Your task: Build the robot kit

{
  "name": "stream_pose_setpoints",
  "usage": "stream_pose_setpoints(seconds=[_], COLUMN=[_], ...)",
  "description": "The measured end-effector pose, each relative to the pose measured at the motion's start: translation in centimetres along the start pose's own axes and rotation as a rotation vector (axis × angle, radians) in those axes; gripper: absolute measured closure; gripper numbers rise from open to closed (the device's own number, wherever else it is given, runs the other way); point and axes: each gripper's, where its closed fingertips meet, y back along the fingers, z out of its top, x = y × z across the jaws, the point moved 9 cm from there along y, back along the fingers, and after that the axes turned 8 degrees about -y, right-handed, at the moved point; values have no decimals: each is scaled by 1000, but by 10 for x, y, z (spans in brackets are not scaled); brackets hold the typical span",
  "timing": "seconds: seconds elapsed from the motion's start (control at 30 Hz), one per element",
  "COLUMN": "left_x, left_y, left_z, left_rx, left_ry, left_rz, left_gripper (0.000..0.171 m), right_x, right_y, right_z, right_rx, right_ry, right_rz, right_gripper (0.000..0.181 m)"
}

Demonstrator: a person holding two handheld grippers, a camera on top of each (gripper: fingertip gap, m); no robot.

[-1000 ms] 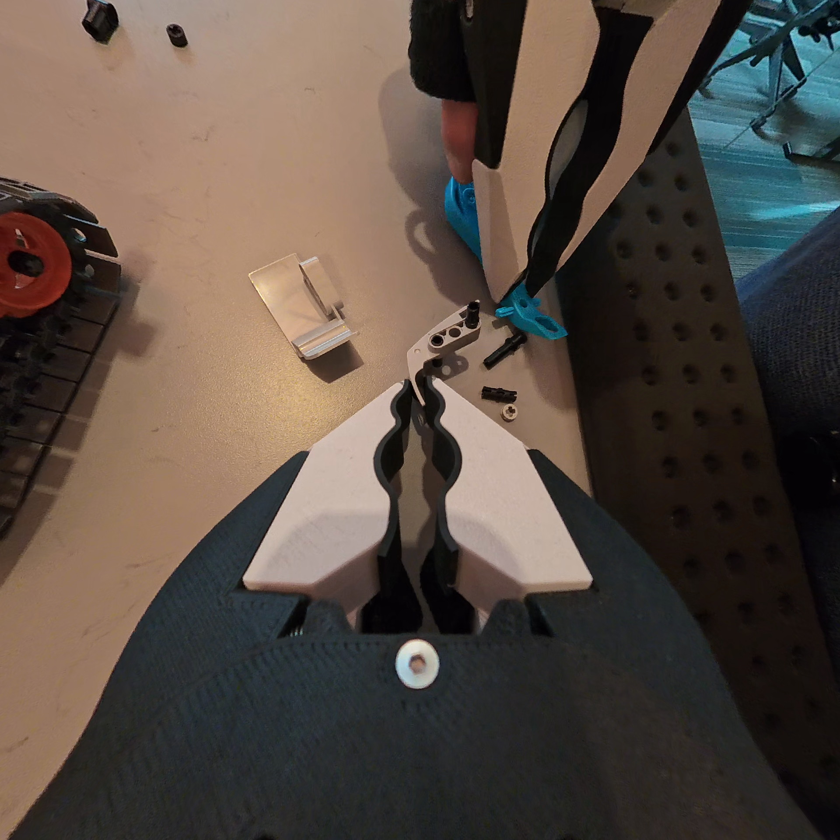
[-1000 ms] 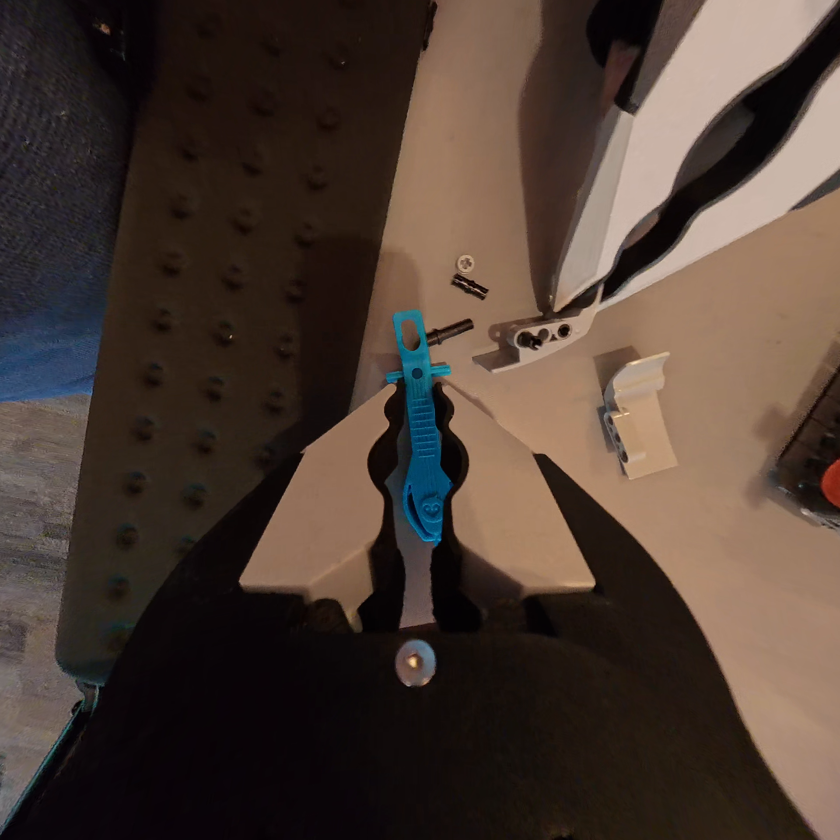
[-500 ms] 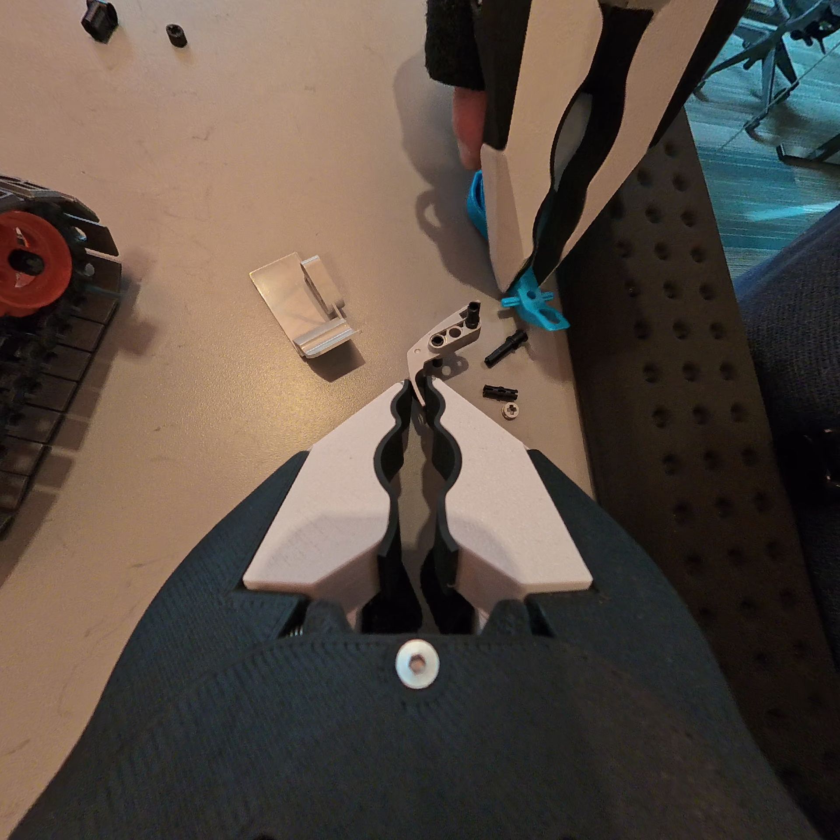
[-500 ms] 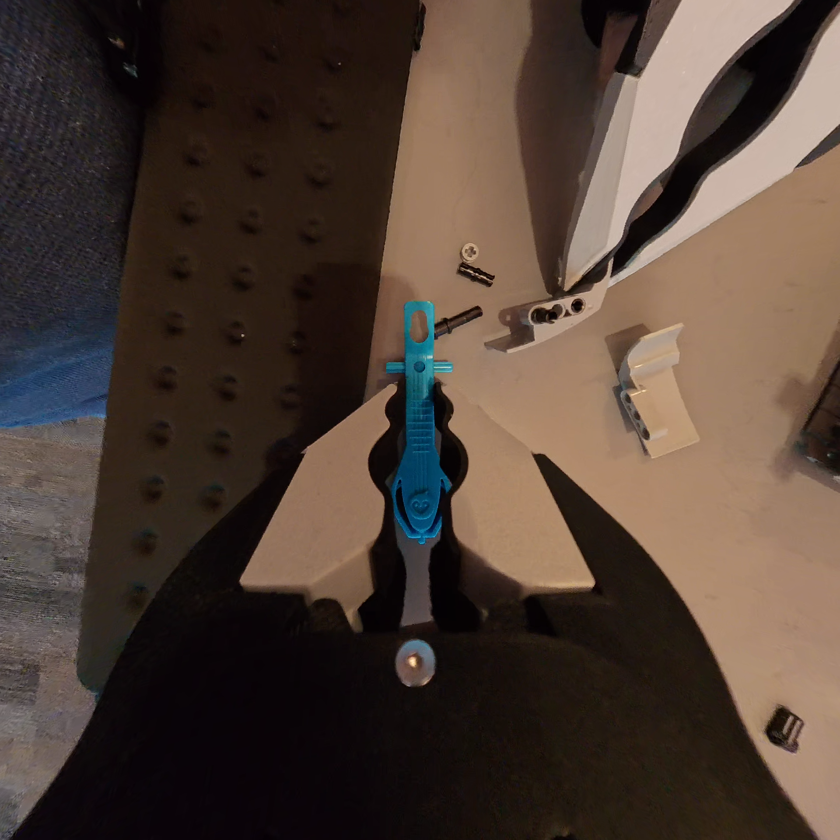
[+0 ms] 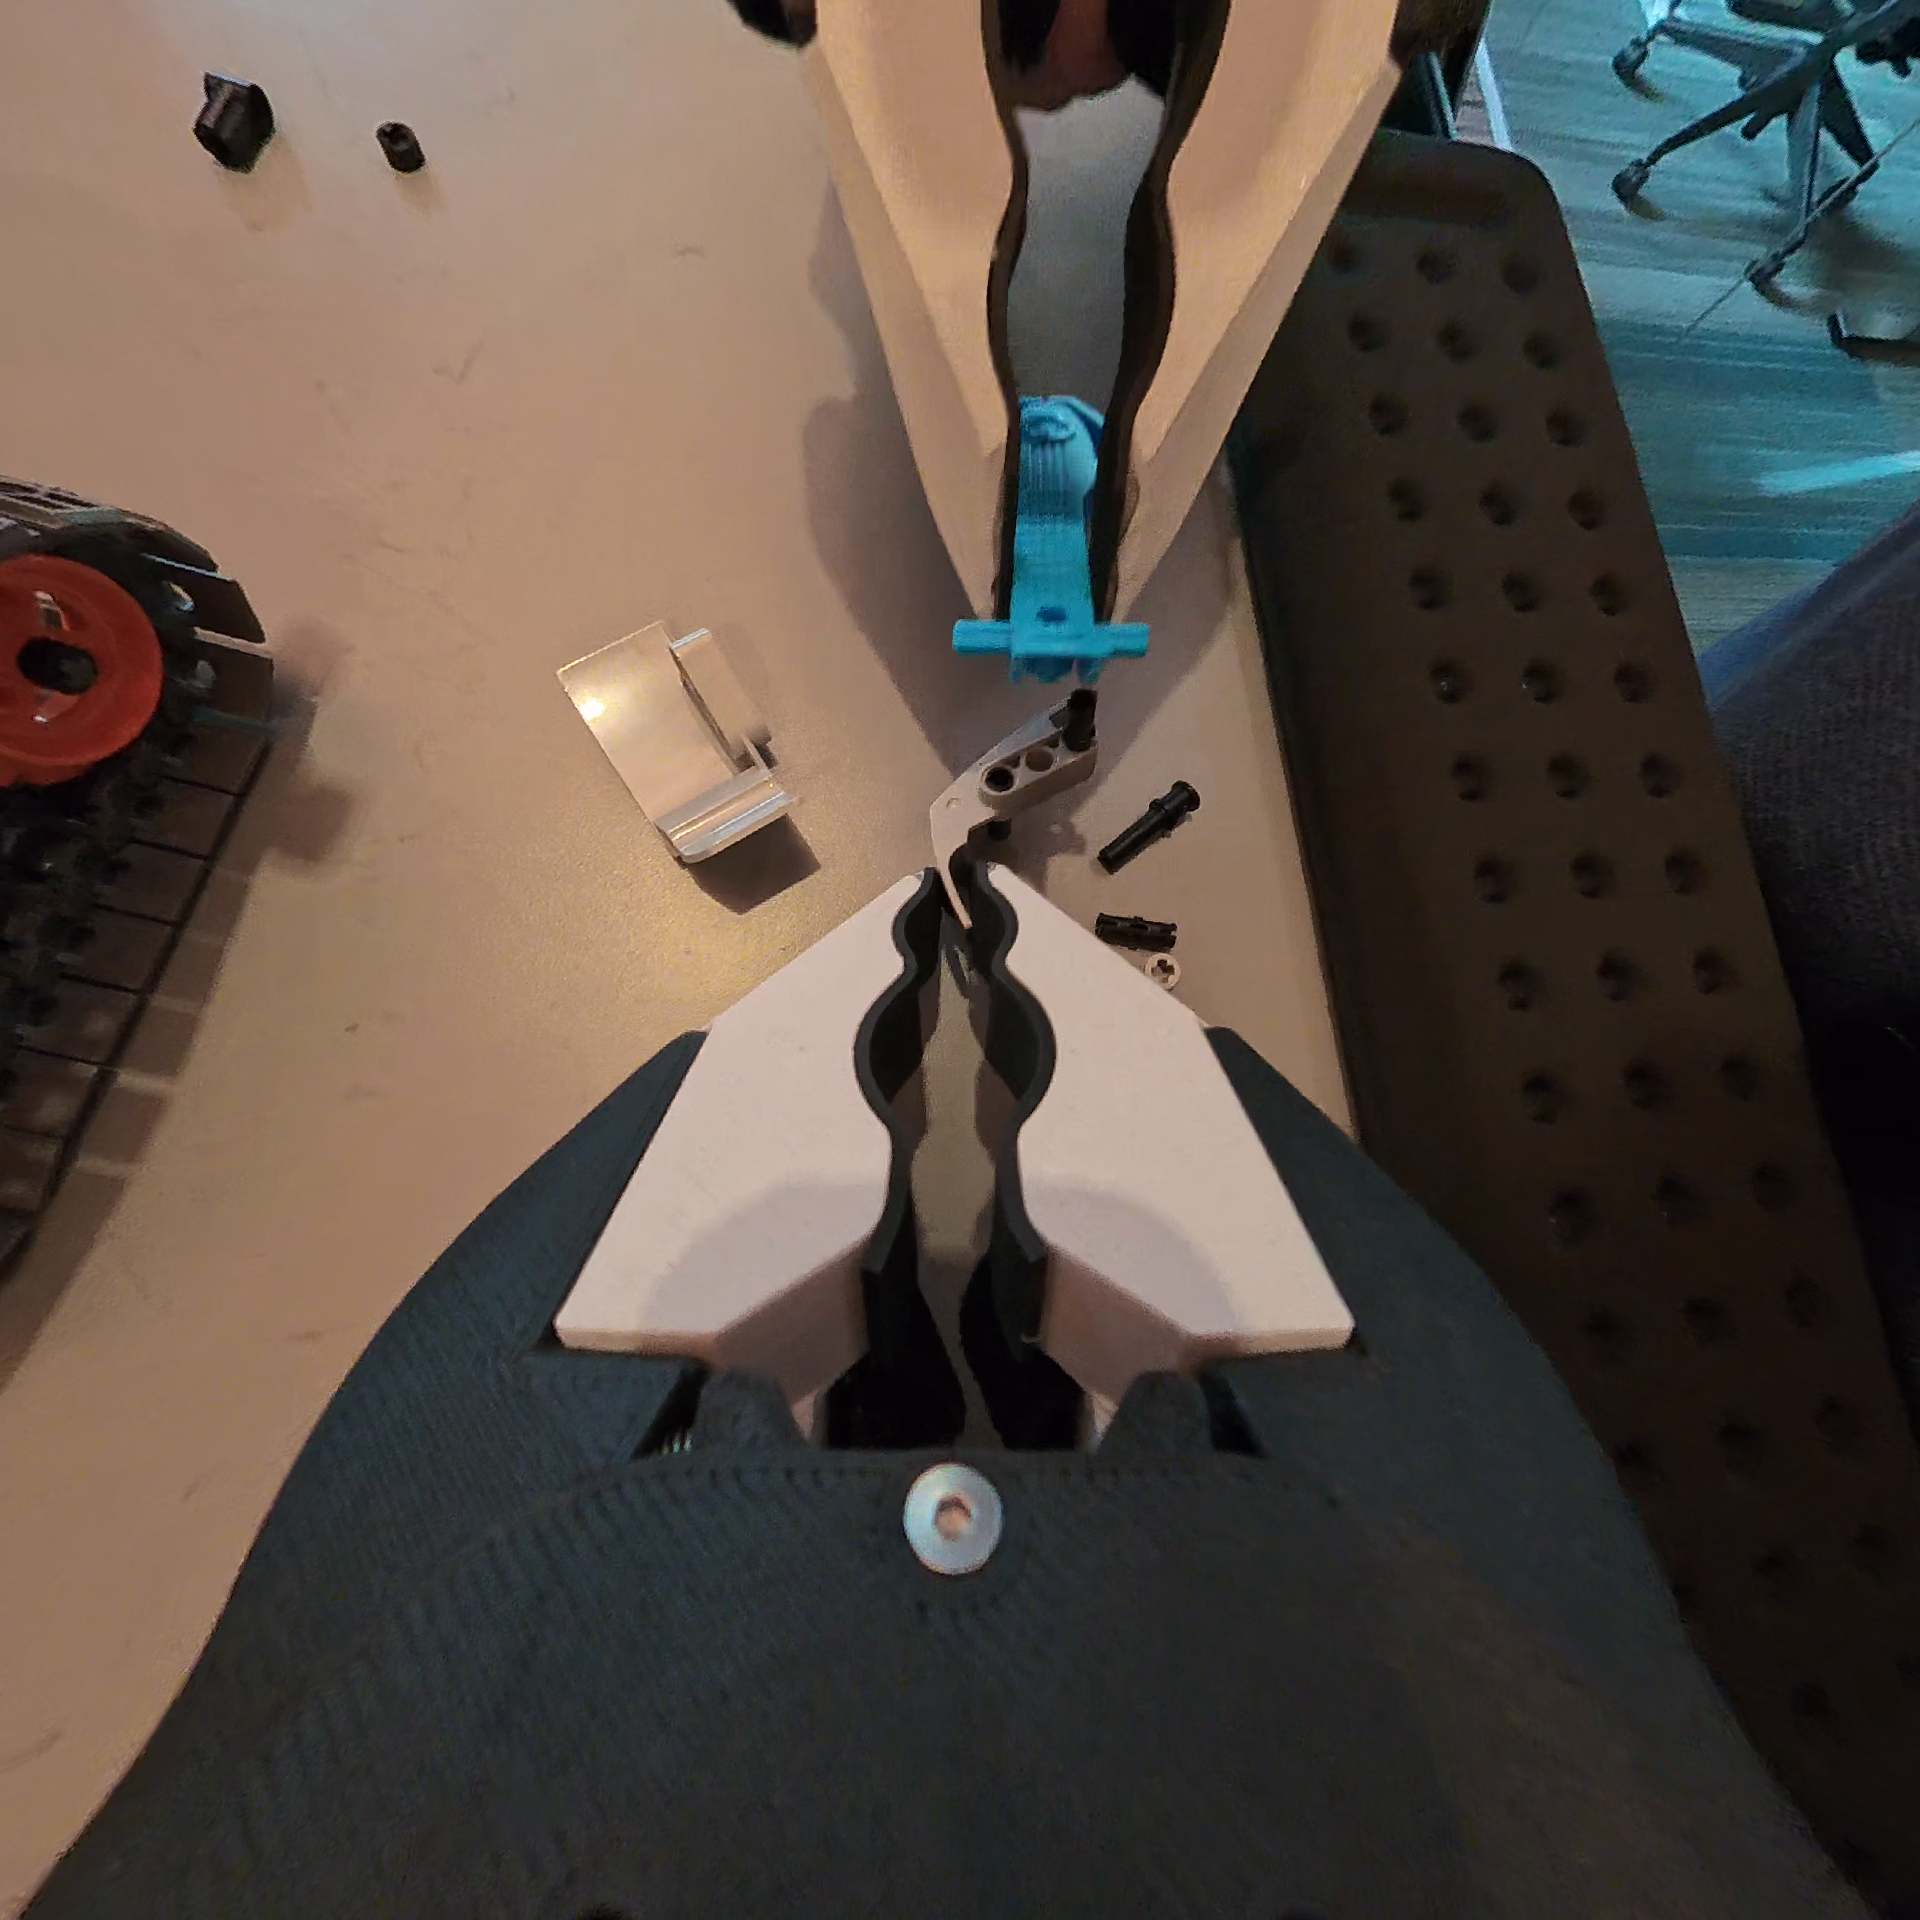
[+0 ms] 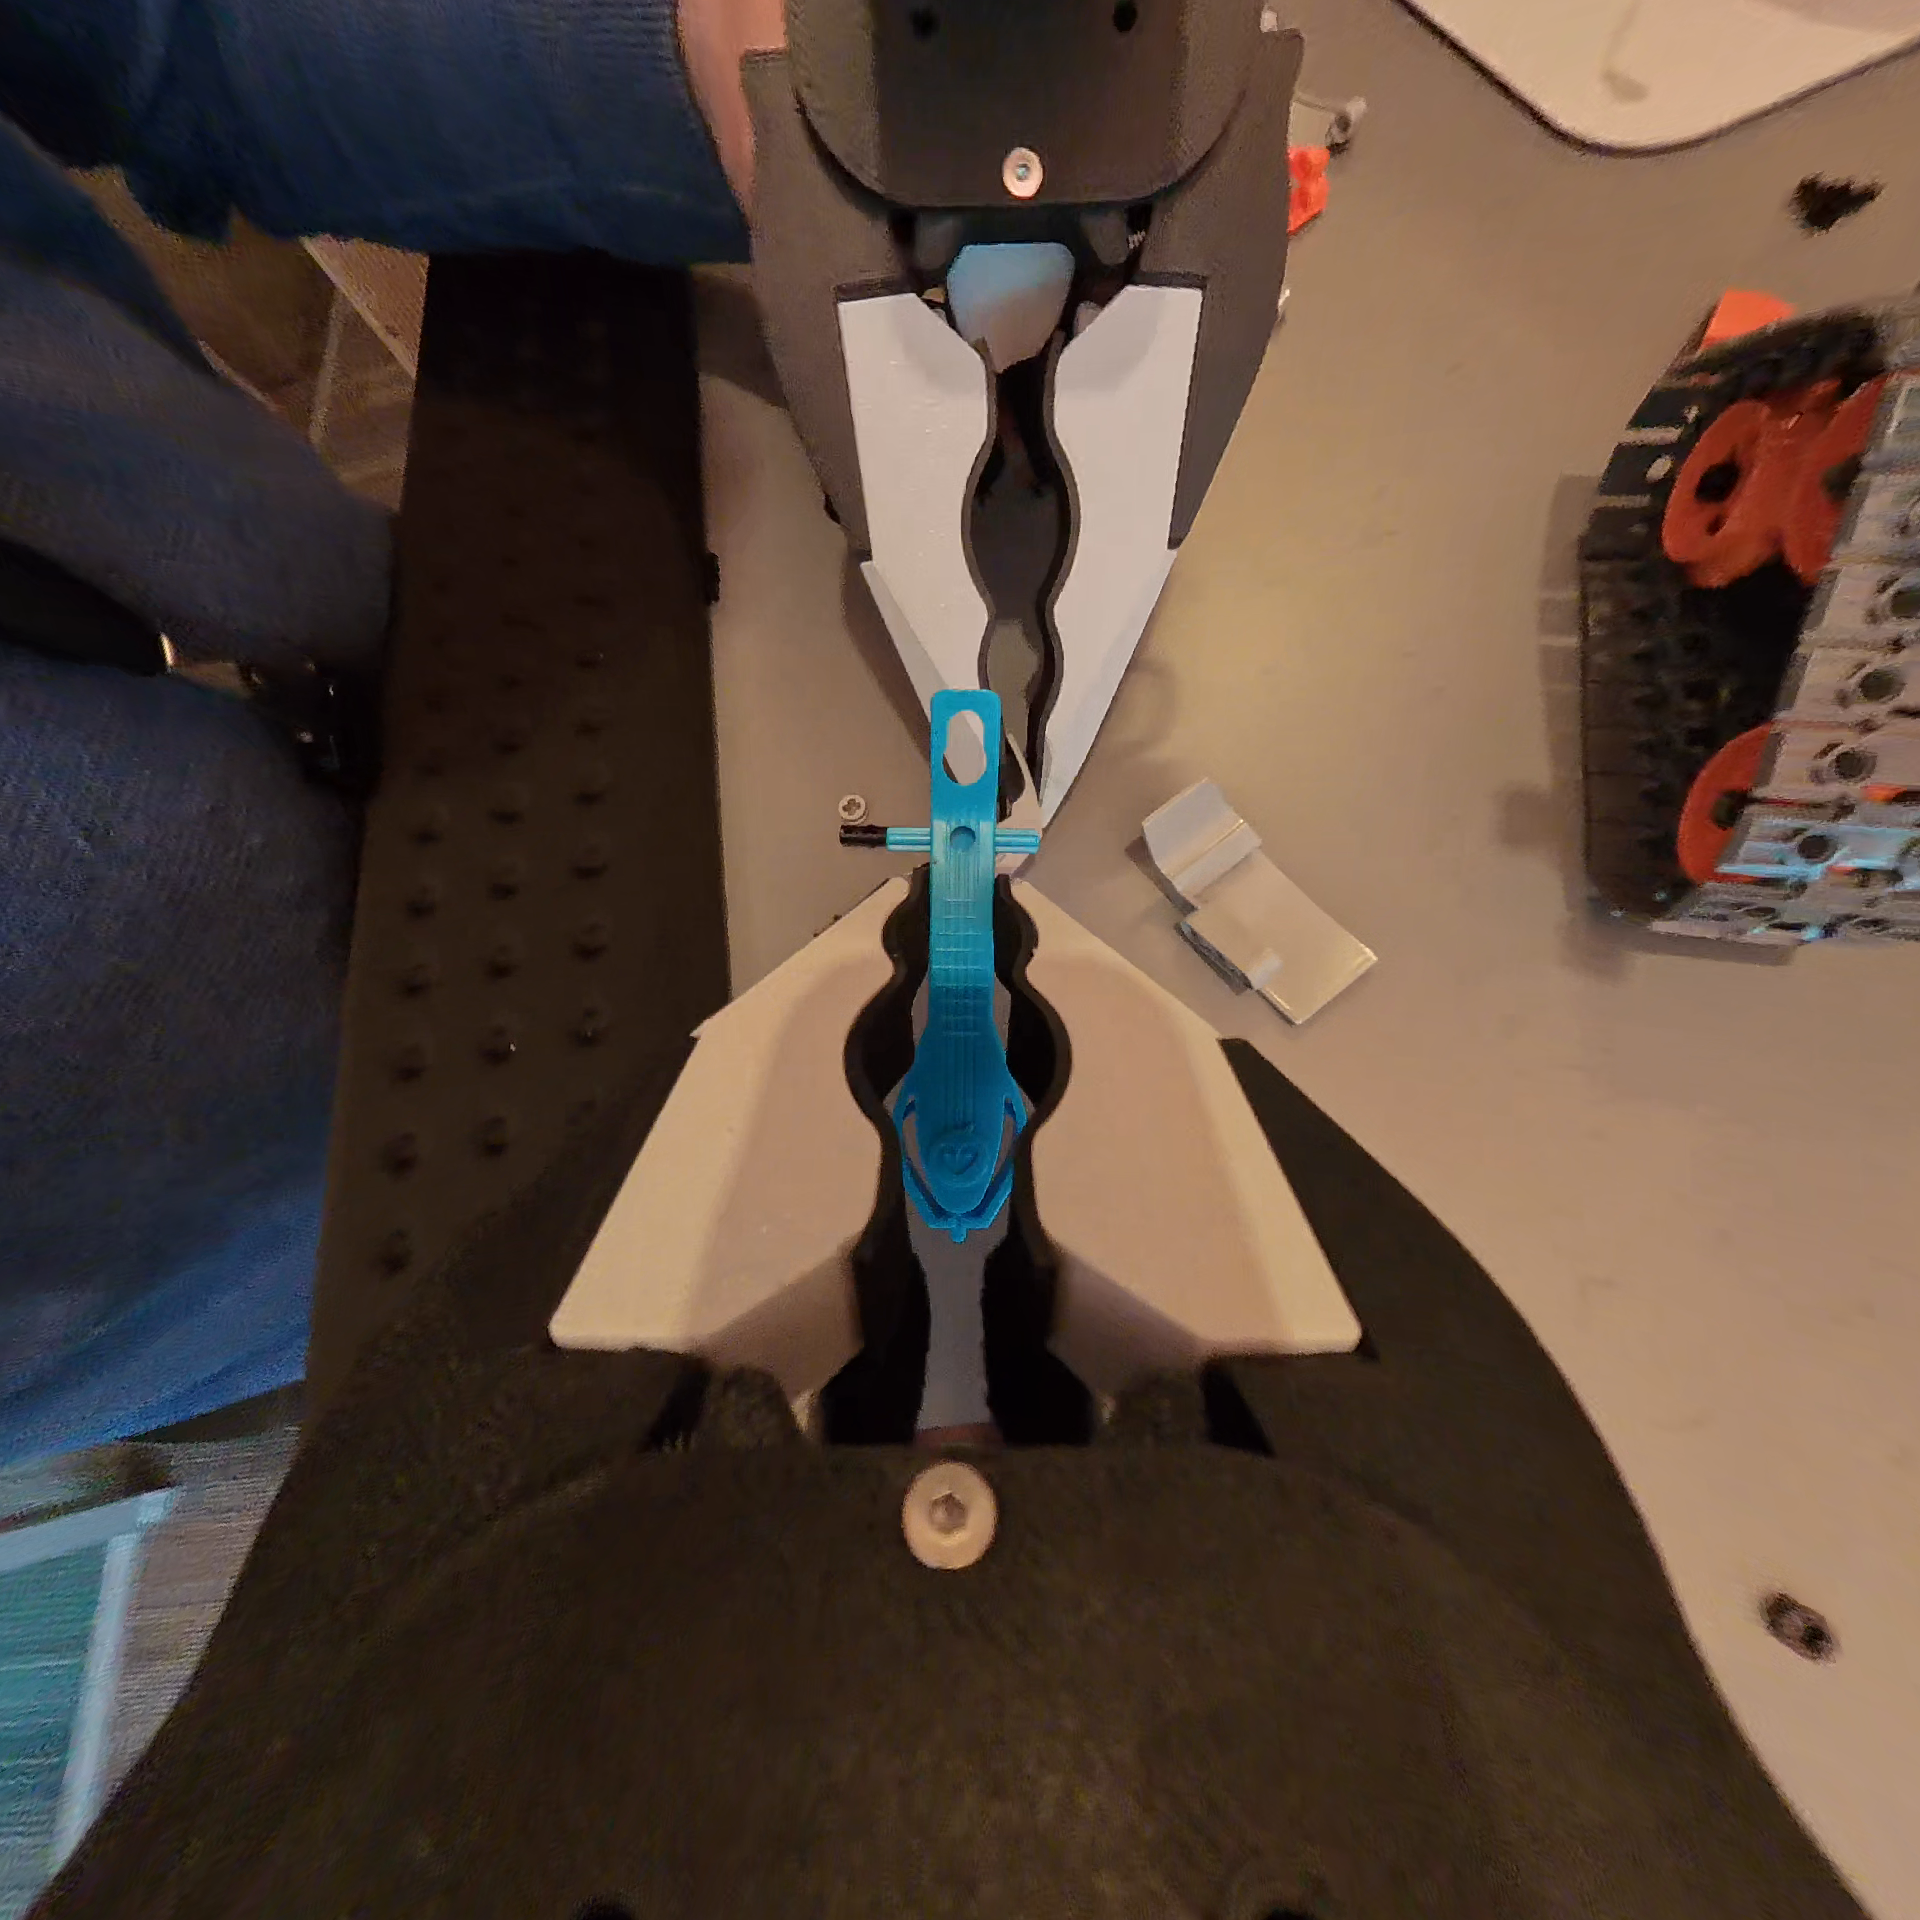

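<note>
My left gripper (image 5: 961, 894) is shut on the lower tip of a bent grey beam with holes (image 5: 1023, 769) and holds it just above the tan table (image 5: 416, 416). A black pin (image 5: 1078, 717) sticks out of the beam's far end. My right gripper (image 6: 961, 883) is shut on a long blue tool (image 6: 961, 997), also seen in the left wrist view (image 5: 1049, 582). It faces the left gripper (image 6: 1023, 769) head-on. The tool's slotted end (image 6: 966, 743) is at the beam's pin. The beam is mostly hidden behind the tool in the right wrist view.
A grey curved panel (image 5: 675, 738) lies left of the beam. Two loose black pins (image 5: 1148, 826) (image 5: 1135, 927) and a small pale round piece (image 5: 1166, 968) lie to its right. A tracked vehicle with orange wheels (image 5: 73, 686) is far left. A black perforated pad (image 5: 1558, 831) borders the table's right edge. Left tips to right tips: about 5 cm. Between my left fingertips and the small pale round piece (image 5: 1166, 968) there is roughly 4 cm. Look for it in the right wrist view (image 6: 849, 814) too.
The right gripper has swung round to face the left one head-on, bringing the blue tool's end from beside the loose pin to the pin on the beam. The left gripper has stayed still.
</note>
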Motion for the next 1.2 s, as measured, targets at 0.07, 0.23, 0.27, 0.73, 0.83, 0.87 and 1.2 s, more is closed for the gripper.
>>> stream_pose_setpoints(seconds=[0.07,0.23,0.27,0.73,0.83,0.87,1.2], left_x=[1,3,3,12,12,12,11], left_y=[0,-1,-1,-1,-1,-2,-2], left_z=[0,2,2,1,1,1,1], left_rx=[3,14,17,3,3,3,7], left_ry=[2,25,19,55,58,57,51], left_rz=[-1,-39,-42,-89,-95,-96,-95], left_gripper=[169,169,169,169,169,169,169], right_x=[-6,-24,-25,-46,-46,-47,-31], right_y=[-6,-11,-12,-22,-23,-24,-25], right_z=[-2,-6,-6,-8,-7,-7,14], right_rx=[8,38,50,92,104,112,320], right_ry=[-85,-240,-252,-404,-401,-396,-151], right_rz=[51,205,246,423,425,411,225], right_gripper=[172,172,172,172,172,172,172])
